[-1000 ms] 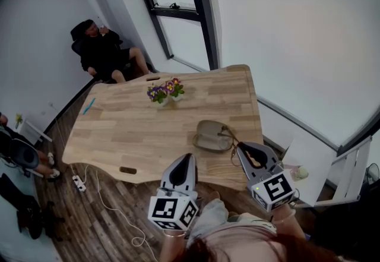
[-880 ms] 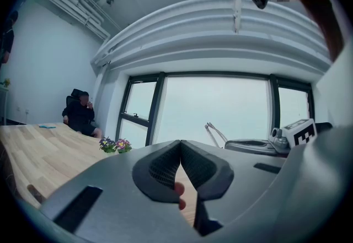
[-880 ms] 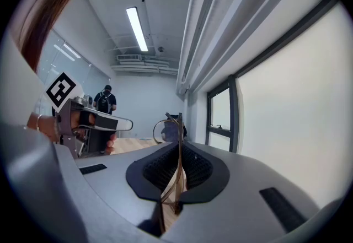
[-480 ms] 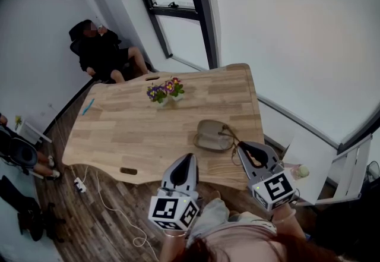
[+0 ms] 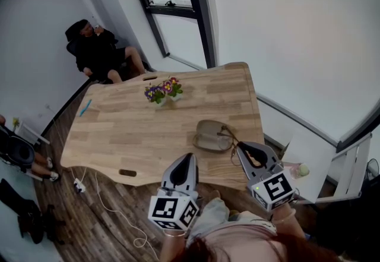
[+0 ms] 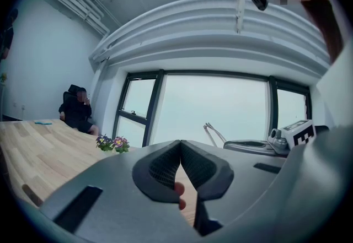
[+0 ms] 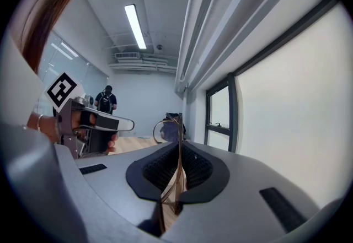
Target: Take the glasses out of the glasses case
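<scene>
A tan glasses case (image 5: 211,135) lies on the wooden table (image 5: 136,130) near its front right corner. Thin wire-framed glasses (image 5: 228,134) stick out just right of the case, and my right gripper (image 5: 241,149) is shut on their folded arms. In the right gripper view the glasses (image 7: 167,129) rise upright from between the pads of the right gripper (image 7: 178,155), lenses at the far end. My left gripper (image 5: 185,161) hovers at the table's front edge, left of the case. Its jaws (image 6: 180,146) are pressed together with nothing between them.
A small pot of purple and yellow flowers (image 5: 162,91) stands mid-table. A blue pen (image 5: 85,107) lies at the far left edge. A dark slot (image 5: 127,172) marks the front edge. A person (image 5: 98,50) sits in a chair beyond the table. A power strip (image 5: 77,183) and cable lie on the floor.
</scene>
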A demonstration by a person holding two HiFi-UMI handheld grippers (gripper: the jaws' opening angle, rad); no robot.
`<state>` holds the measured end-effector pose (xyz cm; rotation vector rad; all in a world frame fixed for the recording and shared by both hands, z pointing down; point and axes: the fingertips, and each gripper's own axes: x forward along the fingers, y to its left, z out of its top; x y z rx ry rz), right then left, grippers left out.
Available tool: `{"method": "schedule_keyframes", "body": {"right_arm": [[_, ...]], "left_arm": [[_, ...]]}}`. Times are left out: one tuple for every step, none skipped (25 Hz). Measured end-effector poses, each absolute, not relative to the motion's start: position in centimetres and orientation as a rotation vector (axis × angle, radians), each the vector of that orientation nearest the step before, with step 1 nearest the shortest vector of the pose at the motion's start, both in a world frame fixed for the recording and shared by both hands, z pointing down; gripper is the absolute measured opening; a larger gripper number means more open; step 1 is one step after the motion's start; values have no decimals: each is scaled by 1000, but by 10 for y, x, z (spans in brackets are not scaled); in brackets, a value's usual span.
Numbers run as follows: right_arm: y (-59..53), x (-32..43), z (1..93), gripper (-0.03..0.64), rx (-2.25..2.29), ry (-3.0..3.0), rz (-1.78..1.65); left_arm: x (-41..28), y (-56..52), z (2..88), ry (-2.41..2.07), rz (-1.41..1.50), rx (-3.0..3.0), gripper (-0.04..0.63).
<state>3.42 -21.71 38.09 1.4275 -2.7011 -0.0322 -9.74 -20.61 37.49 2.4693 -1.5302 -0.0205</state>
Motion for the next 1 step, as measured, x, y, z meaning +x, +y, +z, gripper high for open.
{"method": "schedule_keyframes", "body": {"right_arm": [[-218,33,381,14,1426,-2699,-29]], "left_arm": [[-98,-207,375,-1529,-20,2469,2]]}}
